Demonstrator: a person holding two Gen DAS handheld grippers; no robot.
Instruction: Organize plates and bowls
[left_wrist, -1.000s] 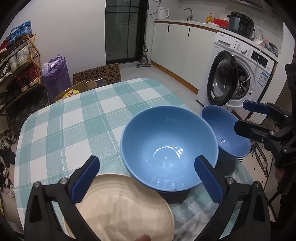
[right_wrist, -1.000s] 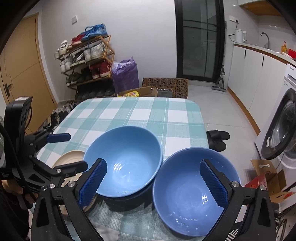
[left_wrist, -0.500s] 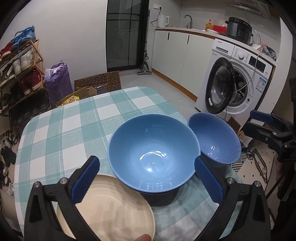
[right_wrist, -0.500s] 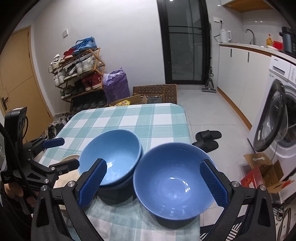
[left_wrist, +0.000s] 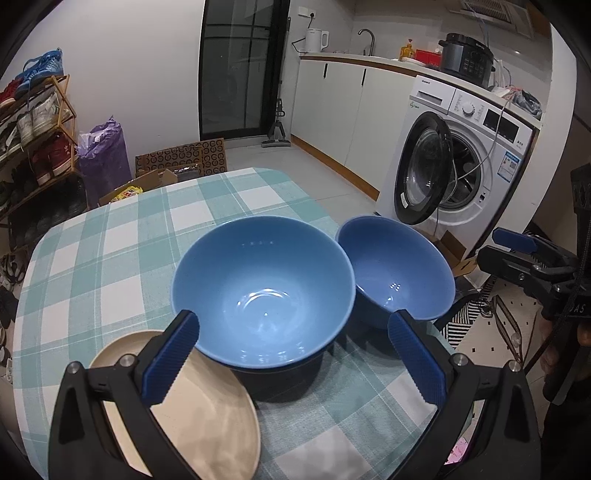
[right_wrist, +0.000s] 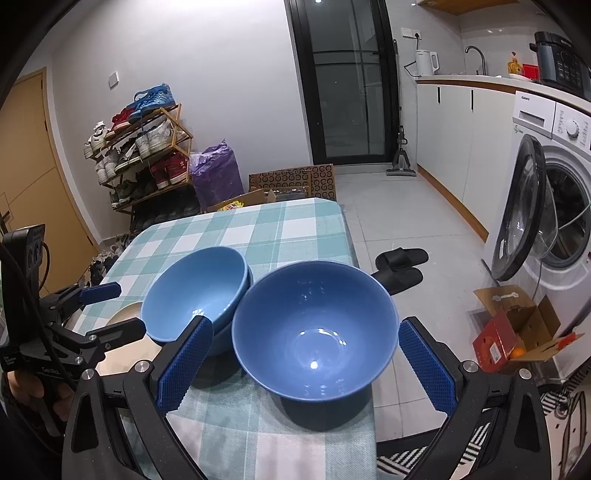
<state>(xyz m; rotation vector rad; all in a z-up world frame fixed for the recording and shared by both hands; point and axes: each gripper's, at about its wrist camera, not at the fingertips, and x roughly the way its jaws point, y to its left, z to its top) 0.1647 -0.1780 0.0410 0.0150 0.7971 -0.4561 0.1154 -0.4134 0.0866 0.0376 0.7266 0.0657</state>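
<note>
**Inspector:** State of the table (left_wrist: 110, 258)?

**Assistant:** It is covered in a checked cloth. A light blue bowl (left_wrist: 262, 291) sits nested in a second bowl near the near edge, centre; only the lower one's rim shows, in the right wrist view. A darker bowl (right_wrist: 314, 328) stands just beside the pair at the table's right near corner, and whether their rims touch I cannot tell. A beige plate (left_wrist: 199, 413) lies at the left near edge, partly tucked under the stacked bowls' rim.

**Inspector:** Left gripper (left_wrist: 291, 362)?

**Assistant:** Fingers spread wide, holding nothing. One pad sits over the plate, the other over the cloth in front of the dark bowl, with the stacked bowls between them in the view.

**Inspector:** Right gripper (right_wrist: 304, 369)?

**Assistant:** Fingers likewise apart and empty, framing the dark bowl from the near side. No contact visible.

**Inspector:** Surroundings?

**Assistant:** A washer (left_wrist: 461, 166) with its door open to the right, a shoe rack (right_wrist: 144, 155) by the far wall, slippers (right_wrist: 400, 264) on the floor past the table's right edge.
</note>
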